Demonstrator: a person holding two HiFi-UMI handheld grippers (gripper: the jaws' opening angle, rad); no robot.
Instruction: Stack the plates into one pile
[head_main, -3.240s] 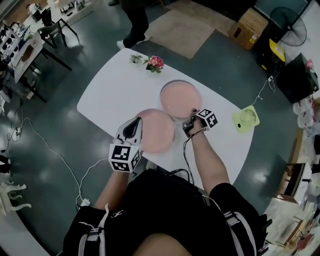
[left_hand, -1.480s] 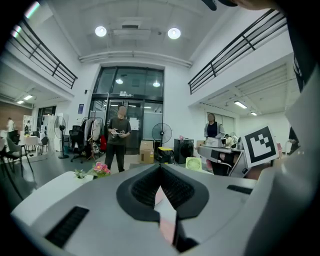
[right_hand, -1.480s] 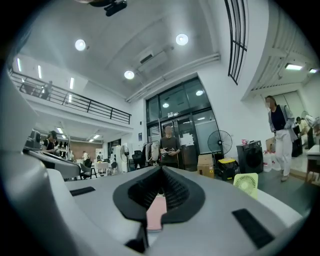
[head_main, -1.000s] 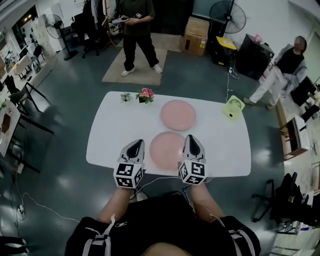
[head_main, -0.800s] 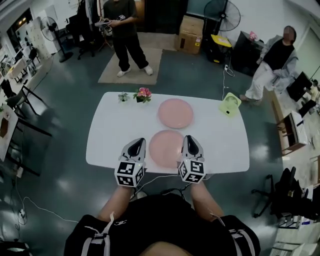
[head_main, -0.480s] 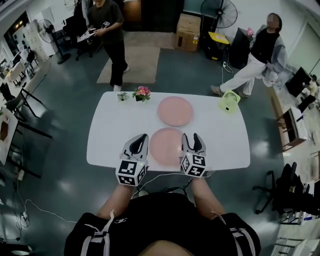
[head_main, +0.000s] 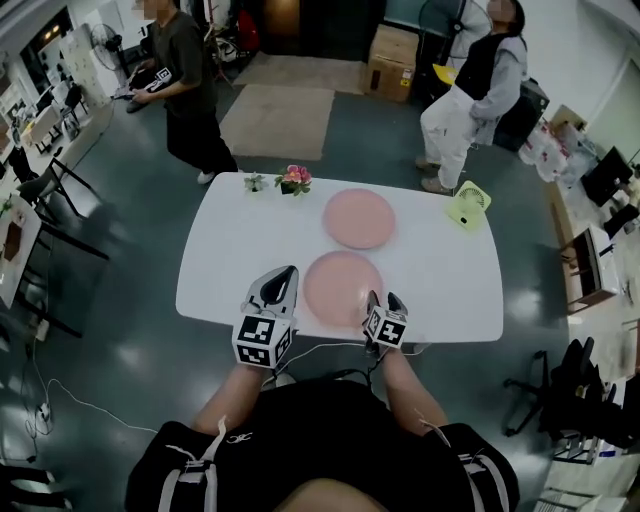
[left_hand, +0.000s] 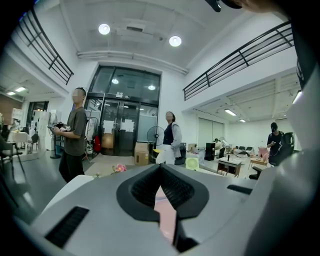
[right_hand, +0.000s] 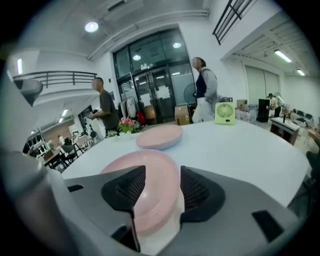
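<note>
Head view: the near plate (head_main: 343, 286) and the far plate (head_main: 359, 217) lay apart on the white table (head_main: 450, 280).

Left gripper view: the left gripper (left_hand: 160, 167) had its jaws together, empty.

Right gripper view: the right gripper (right_hand: 159, 181) had just been opening; its jaws stood apart, the near plate's right rim between them.

Pink round shallow near plate (head_main: 342, 288) flat on white worktop (head_main: 440, 280), by near edge. Matching far plate (head_main: 358, 218) flat at its 12 o'clock, just beside, not stacked.
</note>
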